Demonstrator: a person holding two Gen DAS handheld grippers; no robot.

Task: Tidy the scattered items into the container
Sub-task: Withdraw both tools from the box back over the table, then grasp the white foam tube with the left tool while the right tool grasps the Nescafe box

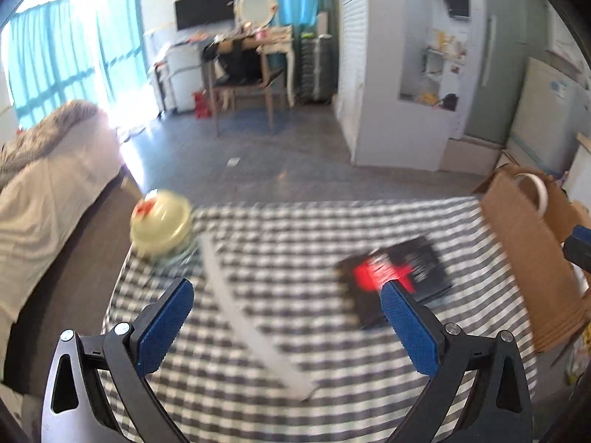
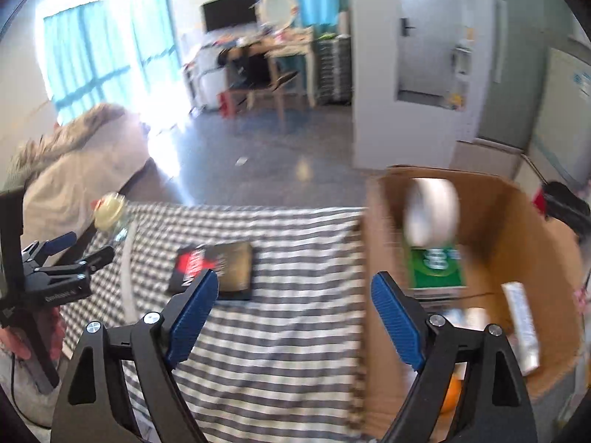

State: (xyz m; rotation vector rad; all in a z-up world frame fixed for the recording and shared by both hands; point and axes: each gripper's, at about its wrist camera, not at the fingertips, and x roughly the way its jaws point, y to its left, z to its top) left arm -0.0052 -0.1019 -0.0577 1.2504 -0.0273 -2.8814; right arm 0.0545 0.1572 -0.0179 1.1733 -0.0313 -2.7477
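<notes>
Checked cloth [image 1: 295, 229] covers the table, grey and white; both views motion-blurred.

Far left corner: jar [image 1: 162, 221], clear glass, pale cream lid with a red mark, upright at the cloth's edge. Just right of it a long white strip [image 1: 255, 317] lies diagonally across the cloth, near end towards the camera; what it is cannot be told.

Mid-cloth: book [image 1: 417, 265], flat, black cover with red and white print. Lettering too smeared to read.

Right edge: box [image 2: 517, 229], brown cardboard, open top, standing at the table's end. A white roll [image 2: 430, 210] sits at its top inside, blurred; whether it rests on anything cannot be told. Below it a green packet [image 2: 436, 269] with white lettering, unreadable. On the box floor a white tube [image 2: 522, 328] lying lengthwise, print illegible, and something orange [image 2: 452, 395] low down, partly hidden.

Left gripper [image 1: 288, 295]: pitched down over the cloth, blue pads spread wide, nothing gripped; strip passes below the gap. Seen from the right camera its body bears small white print, not legible.

Right gripper [image 2: 293, 288]: pitched down, straddling the box's near wall, jaws apart and empty.
</notes>
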